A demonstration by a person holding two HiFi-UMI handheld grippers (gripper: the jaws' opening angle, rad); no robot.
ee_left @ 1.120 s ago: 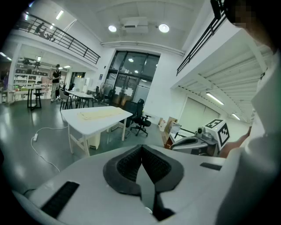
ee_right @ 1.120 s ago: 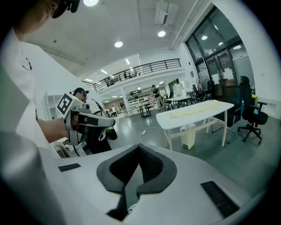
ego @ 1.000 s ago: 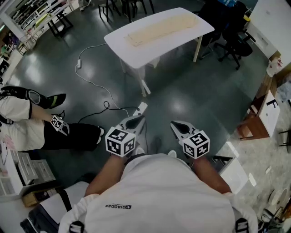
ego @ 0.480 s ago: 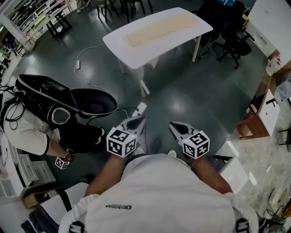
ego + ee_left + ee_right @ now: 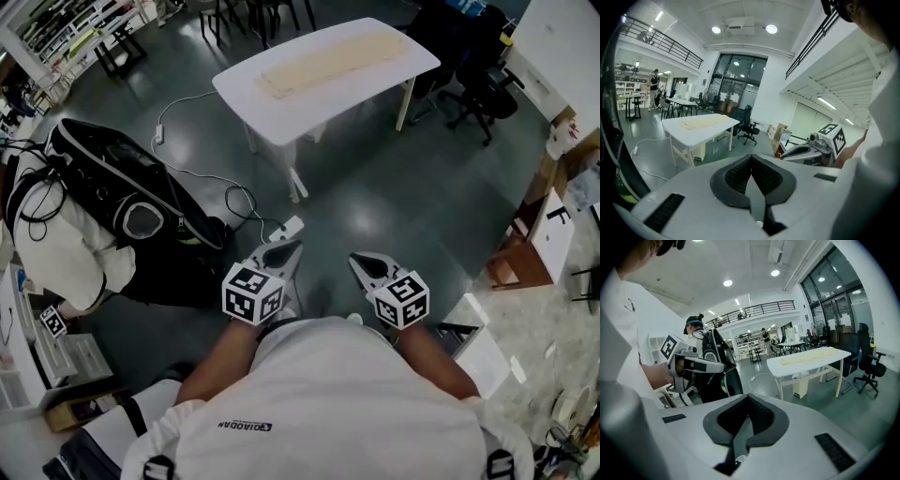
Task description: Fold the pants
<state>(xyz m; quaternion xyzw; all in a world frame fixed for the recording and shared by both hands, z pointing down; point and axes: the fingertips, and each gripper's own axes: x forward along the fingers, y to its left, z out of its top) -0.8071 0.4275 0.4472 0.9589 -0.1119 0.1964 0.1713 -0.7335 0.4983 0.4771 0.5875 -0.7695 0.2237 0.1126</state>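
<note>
Well, just watching a bystander with a black backpack shuffling further in at left, so not getting anywhere on the folding yet. Still standing well away from the counter carrying the flat-lying pants. Keeping left tool and right tool both squeezed together, holding nothing.

White shirt (black lettering); white left tongs, right tongs.

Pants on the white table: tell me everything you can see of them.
The pants are cream, of a soft-looking cloth, laid out flat at full length along the top of the white table. They rest wholly on the top, short of its edges, and nothing else touches them. Seams and pockets are too small to tell.
</note>
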